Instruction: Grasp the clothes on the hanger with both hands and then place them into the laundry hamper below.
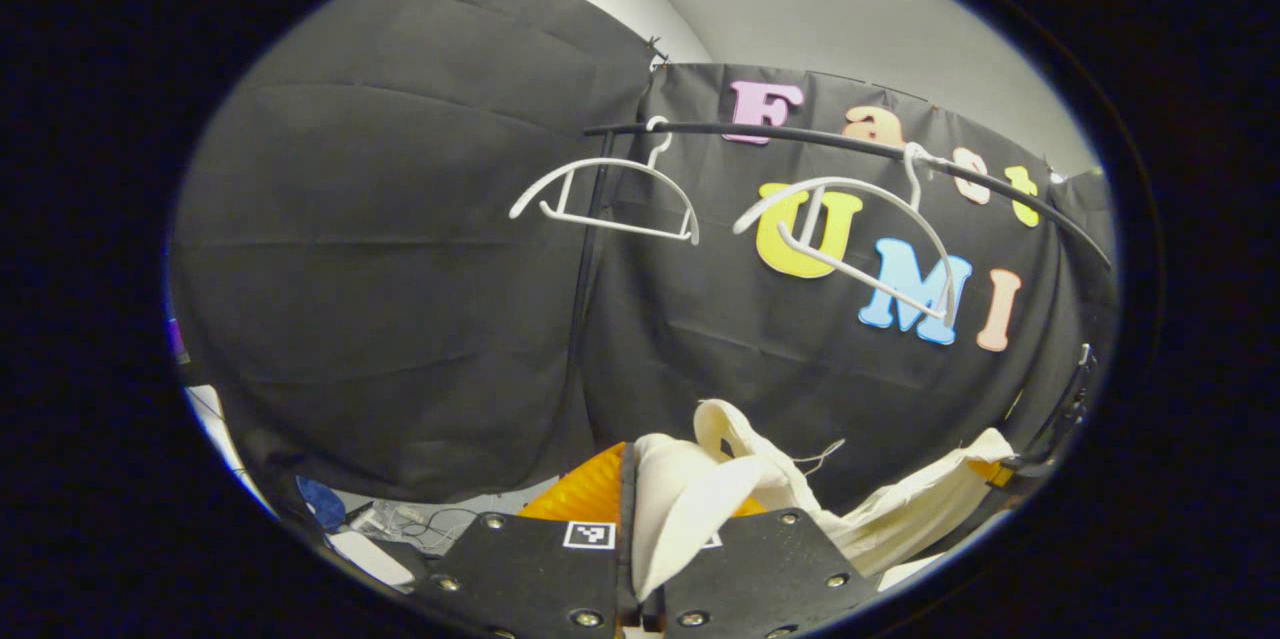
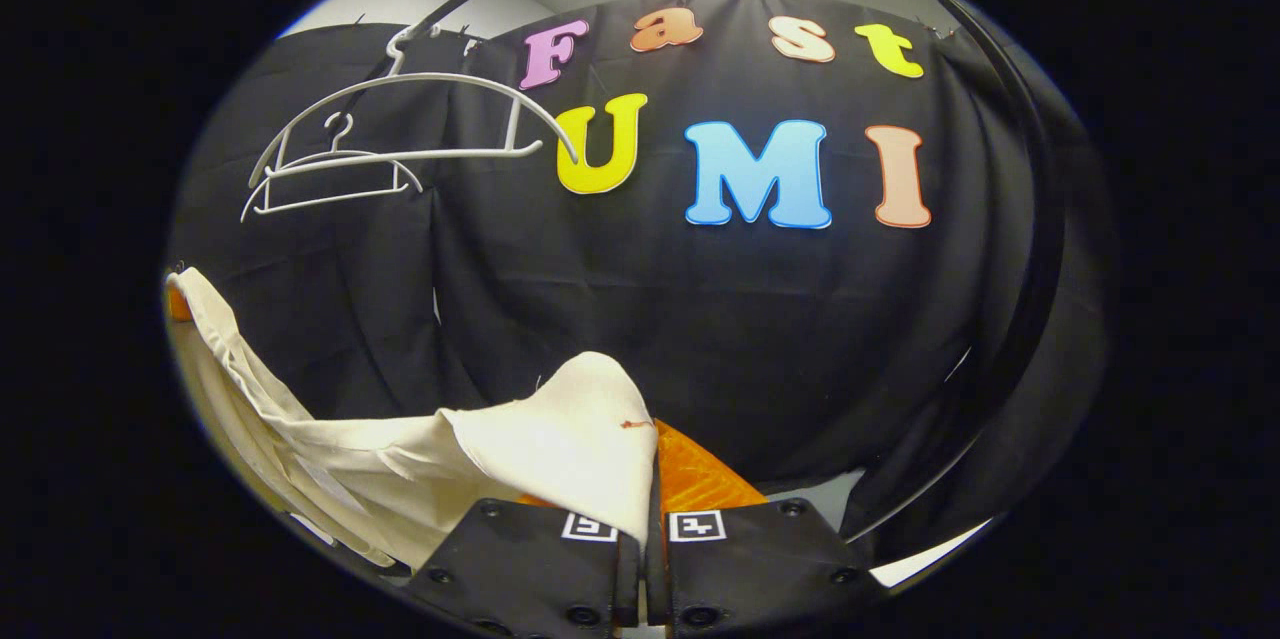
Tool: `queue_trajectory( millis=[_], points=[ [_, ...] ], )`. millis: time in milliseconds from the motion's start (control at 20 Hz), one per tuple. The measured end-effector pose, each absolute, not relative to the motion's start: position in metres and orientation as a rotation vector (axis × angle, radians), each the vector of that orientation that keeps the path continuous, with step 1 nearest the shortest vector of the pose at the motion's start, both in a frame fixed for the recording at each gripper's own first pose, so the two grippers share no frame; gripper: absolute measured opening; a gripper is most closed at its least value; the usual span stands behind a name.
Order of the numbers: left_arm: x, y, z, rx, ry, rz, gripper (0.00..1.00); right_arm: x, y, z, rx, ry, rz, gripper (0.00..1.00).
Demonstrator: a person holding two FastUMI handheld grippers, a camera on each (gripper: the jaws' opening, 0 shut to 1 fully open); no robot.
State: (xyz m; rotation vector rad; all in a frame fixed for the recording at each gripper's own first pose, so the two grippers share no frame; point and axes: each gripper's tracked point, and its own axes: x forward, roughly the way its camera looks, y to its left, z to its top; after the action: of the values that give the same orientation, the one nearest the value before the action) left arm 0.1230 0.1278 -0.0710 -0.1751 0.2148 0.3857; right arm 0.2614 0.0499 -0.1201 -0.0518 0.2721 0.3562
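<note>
Left gripper view: cream woven garment [image 1: 700,499], soft and creased, off the hangers, stretched between both tools above the orange ribbed hamper [image 1: 585,494]. Left tool [image 1: 640,569] and right tool [image 2: 648,559] each pinch a fold. Step: lowering (release presumably follows). Black curved rail [image 1: 800,137]; two white plastic hangers [image 1: 610,194], bare.

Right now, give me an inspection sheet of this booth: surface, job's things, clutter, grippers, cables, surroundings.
Surface: floor strip below the cloth.
Job's things: cream garment off the hangers, stretched between both grippers; orange hamper just beyond the fingers.
Clutter: small items on the floor, too blurred to name.
Grippers: left gripper and right gripper each shut on the garment.
Cables: thin wires on the floor.
Surroundings: two bare white hangers on a black rail.
</note>
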Motion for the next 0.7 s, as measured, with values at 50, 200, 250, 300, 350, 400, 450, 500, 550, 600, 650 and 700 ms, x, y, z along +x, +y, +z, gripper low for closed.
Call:
queue_trajectory(
  millis=[50, 200, 250, 300, 350, 400, 450, 500, 550, 600, 650, 700],
  points=[
    [0.126, 0.124, -0.077, -0.169, 0.23, 0.385, 0.03, 0.252, 0.052, -0.124, -0.047, 0.286, 0.366, 0.07],
    [0.128, 0.12, -0.087, -0.139, 0.263, 0.373, 0.04, 0.224, 0.061, -0.126, -0.055, 0.3, 0.388, 0.07],
    [0.131, 0.119, -0.09, -0.138, 0.27, 0.361, 0.04, 0.215, 0.063, -0.128, -0.057, 0.308, 0.39, 0.07],
    [0.131, 0.118, -0.095, -0.137, 0.279, 0.344, 0.03, 0.208, 0.065, -0.131, -0.053, 0.319, 0.388, 0.07],
    [0.131, 0.117, -0.098, -0.128, 0.29, 0.324, 0.03, 0.2, 0.066, -0.131, -0.049, 0.323, 0.379, 0.07],
    [0.132, 0.116, -0.102, -0.111, 0.302, 0.299, 0.03, 0.194, 0.067, -0.13, -0.045, 0.324, 0.365, 0.07],
    [0.132, 0.114, -0.107, -0.09, 0.316, 0.272, 0.03, 0.188, 0.068, -0.131, -0.04, 0.326, 0.349, 0.07],
    [0.132, 0.11, -0.111, -0.07, 0.33, 0.243, 0.03, 0.182, 0.07, -0.13, -0.031, 0.329, 0.332, 0.07],
    [0.133, 0.105, -0.114, -0.053, 0.34, 0.211, 0.03, 0.176, 0.071, -0.131, -0.021, 0.33, 0.314, 0.07],
    [0.133, 0.098, -0.119, -0.038, 0.347, 0.176, 0.03, 0.17, 0.073, -0.131, -0.012, 0.33, 0.292, 0.07],
    [0.133, 0.094, -0.124, -0.025, 0.351, 0.142, 0.04, 0.164, 0.074, -0.131, -0.004, 0.329, 0.272, 0.07],
    [0.135, 0.094, -0.129, -0.013, 0.357, 0.112, 0.04, 0.157, 0.076, -0.133, 0.002, 0.332, 0.25, 0.07]
  ],
)
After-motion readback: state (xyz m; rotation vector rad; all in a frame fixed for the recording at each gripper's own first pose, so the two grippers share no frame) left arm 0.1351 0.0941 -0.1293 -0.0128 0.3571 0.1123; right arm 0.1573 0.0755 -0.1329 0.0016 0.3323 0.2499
